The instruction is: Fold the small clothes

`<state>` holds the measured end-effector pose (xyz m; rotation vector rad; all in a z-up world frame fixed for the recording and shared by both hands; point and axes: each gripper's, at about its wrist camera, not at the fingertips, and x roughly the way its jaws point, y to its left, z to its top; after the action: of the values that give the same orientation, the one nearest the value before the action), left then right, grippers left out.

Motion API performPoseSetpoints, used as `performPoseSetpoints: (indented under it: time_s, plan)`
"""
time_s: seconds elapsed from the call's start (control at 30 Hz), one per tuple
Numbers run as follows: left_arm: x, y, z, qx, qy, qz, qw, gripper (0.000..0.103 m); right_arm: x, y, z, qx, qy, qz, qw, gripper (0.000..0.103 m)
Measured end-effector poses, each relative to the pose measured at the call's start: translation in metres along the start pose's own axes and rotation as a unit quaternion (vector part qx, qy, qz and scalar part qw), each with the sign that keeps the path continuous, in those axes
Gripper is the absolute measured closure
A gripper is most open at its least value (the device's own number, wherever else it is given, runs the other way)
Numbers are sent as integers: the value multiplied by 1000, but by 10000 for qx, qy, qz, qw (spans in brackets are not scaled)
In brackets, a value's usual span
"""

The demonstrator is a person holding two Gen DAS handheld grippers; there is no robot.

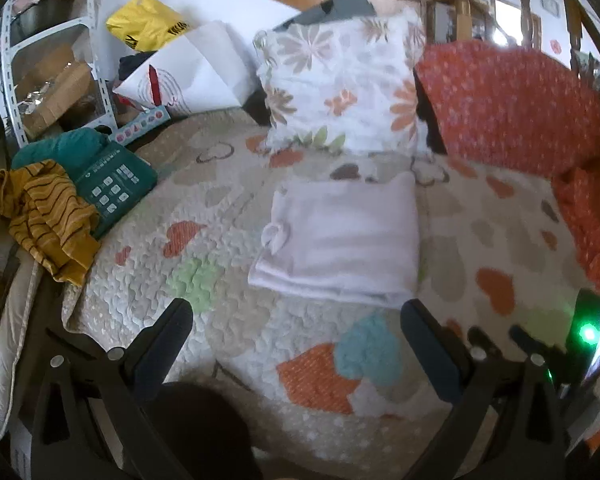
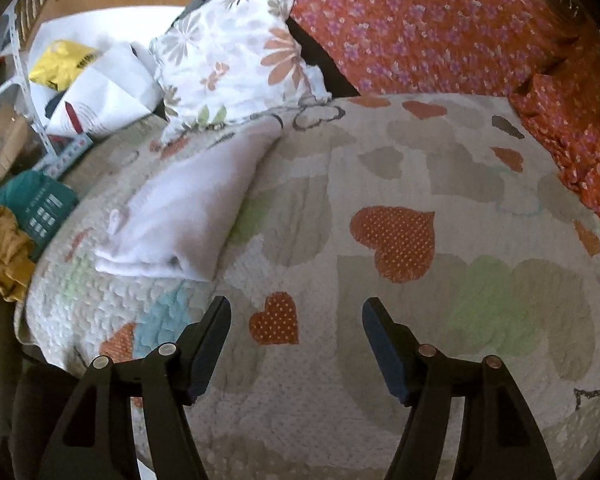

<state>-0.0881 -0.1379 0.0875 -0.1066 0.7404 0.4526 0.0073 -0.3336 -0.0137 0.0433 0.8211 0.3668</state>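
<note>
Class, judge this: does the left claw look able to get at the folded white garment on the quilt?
Probably yes. The left claw is open and aimed at the folded white garment, with only bare quilt between them.

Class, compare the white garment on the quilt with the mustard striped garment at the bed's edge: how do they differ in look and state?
The white garment is plain and folded into a neat flat rectangle in the middle of the heart-patterned quilt; the mustard striped garment has dark stripes, lies crumpled in a heap, and hangs at the quilt's left edge beside a teal package. Both are soft cloth, and neither is held by a hand-held gripper.
</note>
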Motion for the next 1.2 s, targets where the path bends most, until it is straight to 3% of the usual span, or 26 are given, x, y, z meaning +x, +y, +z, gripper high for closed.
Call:
performPoseSetpoints:
  time_s: [0.2, 0.43, 0.6, 0.87, 1.2]
  plan:
    - [29, 14, -17, 73, 412, -145, 9990, 0, 2, 26, -8, -422, 53, -454, 9981, 30]
    - [63, 51, -36, -264, 933, -551, 9938, 0, -21, 63, -1, -734, -101, -915, 9930, 28]
    - [78, 78, -38, -467, 1213, -831, 9880, 0, -23, 93, 0, -765, 97, -1130, 9906, 27]
    - [89, 104, -42, -573, 1461, -1054, 9820, 0, -11, 130, -5, -800, 405, -1239, 9882, 27]
    - [91, 85, -43, -544, 1532, -1046, 9811, 0, 7, 129, 8, -837, 513, -1131, 9887, 25]
